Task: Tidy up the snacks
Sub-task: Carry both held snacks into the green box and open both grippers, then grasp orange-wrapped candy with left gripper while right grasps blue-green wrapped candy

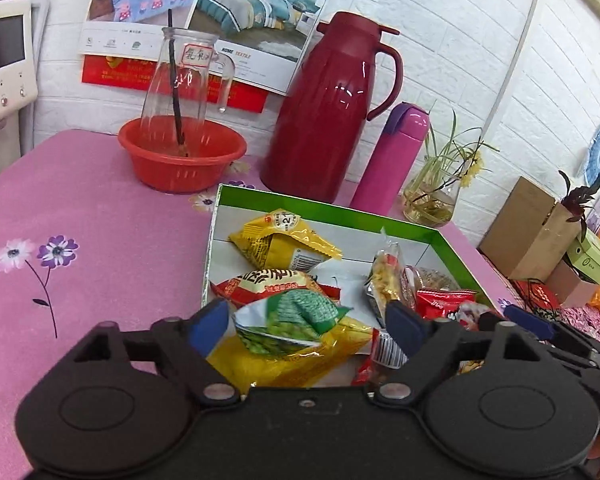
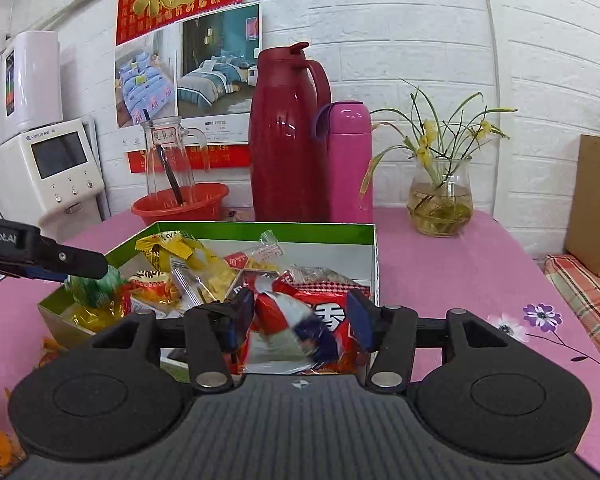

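Your 2 grippers [image 1: 306, 326] [image 2: 300, 316] each clench crinkly packets [image 1: 296, 320] [image 2: 296, 320] over the box's [image 1: 332, 210] 6 o'clock edge; slippery foil could slide free.

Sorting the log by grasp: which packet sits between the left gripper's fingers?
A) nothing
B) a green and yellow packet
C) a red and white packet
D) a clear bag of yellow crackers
B: in the left wrist view, the left gripper has its blue pads on either side of the green and yellow packet, above the box.
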The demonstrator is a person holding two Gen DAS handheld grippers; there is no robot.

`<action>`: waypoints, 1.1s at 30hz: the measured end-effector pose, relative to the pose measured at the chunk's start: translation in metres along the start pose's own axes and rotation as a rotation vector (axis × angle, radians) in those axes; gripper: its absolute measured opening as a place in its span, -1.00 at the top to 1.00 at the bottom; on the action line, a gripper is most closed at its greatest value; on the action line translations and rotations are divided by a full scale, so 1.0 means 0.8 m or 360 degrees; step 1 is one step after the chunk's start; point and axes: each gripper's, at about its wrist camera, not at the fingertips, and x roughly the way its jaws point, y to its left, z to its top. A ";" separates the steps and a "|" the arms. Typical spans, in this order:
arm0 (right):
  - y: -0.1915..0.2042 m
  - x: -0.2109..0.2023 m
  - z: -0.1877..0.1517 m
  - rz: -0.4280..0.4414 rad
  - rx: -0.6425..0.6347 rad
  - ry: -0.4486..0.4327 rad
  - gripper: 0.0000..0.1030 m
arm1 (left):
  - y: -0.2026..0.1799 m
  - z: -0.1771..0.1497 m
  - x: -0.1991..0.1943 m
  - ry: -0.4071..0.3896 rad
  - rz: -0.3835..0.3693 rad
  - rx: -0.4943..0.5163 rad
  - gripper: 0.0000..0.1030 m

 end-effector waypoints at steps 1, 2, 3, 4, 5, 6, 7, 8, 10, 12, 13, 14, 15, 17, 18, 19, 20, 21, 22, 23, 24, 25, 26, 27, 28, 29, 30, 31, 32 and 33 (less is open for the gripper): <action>-0.002 -0.003 0.000 0.0004 0.0021 -0.0009 -1.00 | -0.001 -0.001 0.001 0.0006 0.0015 0.0006 -1.00; -0.004 -0.006 0.001 0.0003 0.0034 -0.0015 -1.00 | -0.002 -0.001 0.001 0.0008 0.0013 0.0010 -1.00; -0.004 -0.009 0.002 0.0003 0.0039 -0.0015 -1.00 | -0.004 -0.001 0.000 0.0009 0.0018 0.0010 -1.00; -0.003 -0.013 0.004 0.0004 0.0033 -0.0013 -1.00 | -0.006 -0.002 -0.003 0.0007 0.0029 0.0010 -1.00; -0.001 -0.017 0.005 0.0004 0.0017 -0.0016 -1.00 | -0.008 -0.004 -0.005 0.0005 0.0035 0.0014 -1.00; 0.002 -0.020 0.007 -0.0002 -0.0006 -0.0024 -1.00 | -0.010 -0.005 -0.007 0.0005 0.0038 0.0020 -1.00; 0.005 -0.025 0.008 -0.0011 -0.0025 -0.0035 -1.00 | -0.012 -0.006 -0.010 0.0008 0.0040 0.0026 -1.00; 0.008 -0.029 0.010 -0.0014 -0.0035 -0.0045 -1.00 | -0.015 -0.007 -0.014 0.0012 0.0042 0.0031 -1.00; 0.012 -0.039 0.013 -0.0006 -0.0033 -0.0062 -1.00 | -0.019 -0.010 -0.022 0.0015 0.0040 0.0039 -1.00; 0.017 -0.049 0.016 0.0009 -0.0030 -0.0073 -1.00 | -0.024 -0.014 -0.032 0.0016 0.0035 0.0053 -1.00; 0.020 -0.053 0.017 0.0018 -0.0032 -0.0074 -1.00 | -0.027 -0.016 -0.038 0.0016 0.0035 0.0064 -1.00; 0.024 -0.059 0.018 0.0030 -0.0036 -0.0076 -1.00 | -0.030 -0.019 -0.044 0.0014 0.0035 0.0077 -1.00; 0.027 -0.064 0.018 0.0046 -0.0038 -0.0076 -1.00 | -0.032 -0.021 -0.050 0.0012 0.0037 0.0089 -1.00; 0.035 -0.074 0.018 0.0087 -0.0044 -0.0068 -1.00 | -0.038 -0.027 -0.061 0.0016 0.0050 0.0112 -1.00; 0.039 -0.079 0.018 0.0105 -0.0051 -0.0067 -1.00 | -0.039 -0.030 -0.066 0.0020 0.0054 0.0119 -1.00; 0.043 -0.085 0.017 0.0123 -0.0062 -0.0067 -1.00 | -0.041 -0.034 -0.072 0.0023 0.0051 0.0127 -1.00; 0.047 -0.089 0.016 0.0139 -0.0072 -0.0066 -1.00 | -0.043 -0.037 -0.076 0.0025 0.0046 0.0131 -1.00; 0.052 -0.094 0.014 0.0157 -0.0080 -0.0062 -1.00 | -0.044 -0.040 -0.081 0.0028 0.0040 0.0135 -1.00; 0.056 -0.098 0.013 0.0180 -0.0086 -0.0057 -1.00 | -0.045 -0.044 -0.086 0.0030 0.0033 0.0137 -1.00; 0.061 -0.102 0.012 0.0204 -0.0093 -0.0047 -1.00 | -0.045 -0.048 -0.091 0.0031 0.0027 0.0140 -1.00; 0.066 -0.106 0.010 0.0225 -0.0104 -0.0038 -1.00 | -0.046 -0.051 -0.096 0.0033 0.0019 0.0147 -1.00; 0.071 -0.109 0.008 0.0240 -0.0118 -0.0031 -1.00 | -0.046 -0.055 -0.102 0.0035 0.0014 0.0153 -1.00; 0.075 -0.112 0.005 0.0252 -0.0133 -0.0023 -1.00 | -0.045 -0.058 -0.107 0.0037 0.0009 0.0158 -1.00; 0.080 -0.115 0.003 0.0266 -0.0151 -0.0012 -1.00 | -0.044 -0.061 -0.111 0.0038 -0.0002 0.0162 -1.00; 0.086 -0.117 -0.001 0.0284 -0.0170 0.0005 -1.00 | -0.042 -0.063 -0.116 0.0039 -0.0015 0.0164 -1.00; 0.091 -0.118 -0.004 0.0304 -0.0187 0.0028 -1.00 | -0.038 -0.067 -0.123 0.0041 -0.0031 0.0163 -1.00; 0.095 -0.118 -0.008 0.0327 -0.0203 0.0052 -1.00 | -0.034 -0.070 -0.127 0.0045 -0.0040 0.0157 -1.00; 0.101 -0.119 -0.012 0.0350 -0.0221 0.0079 -1.00 | -0.029 -0.073 -0.132 0.0054 -0.0047 0.0148 -1.00; 0.106 -0.118 -0.016 0.0374 -0.0240 0.0109 -1.00 | -0.023 -0.076 -0.137 0.0066 -0.0056 0.0137 -1.00; 0.111 -0.117 -0.020 0.0397 -0.0259 0.0138 -1.00 | -0.017 -0.079 -0.140 0.0077 -0.0067 0.0127 -1.00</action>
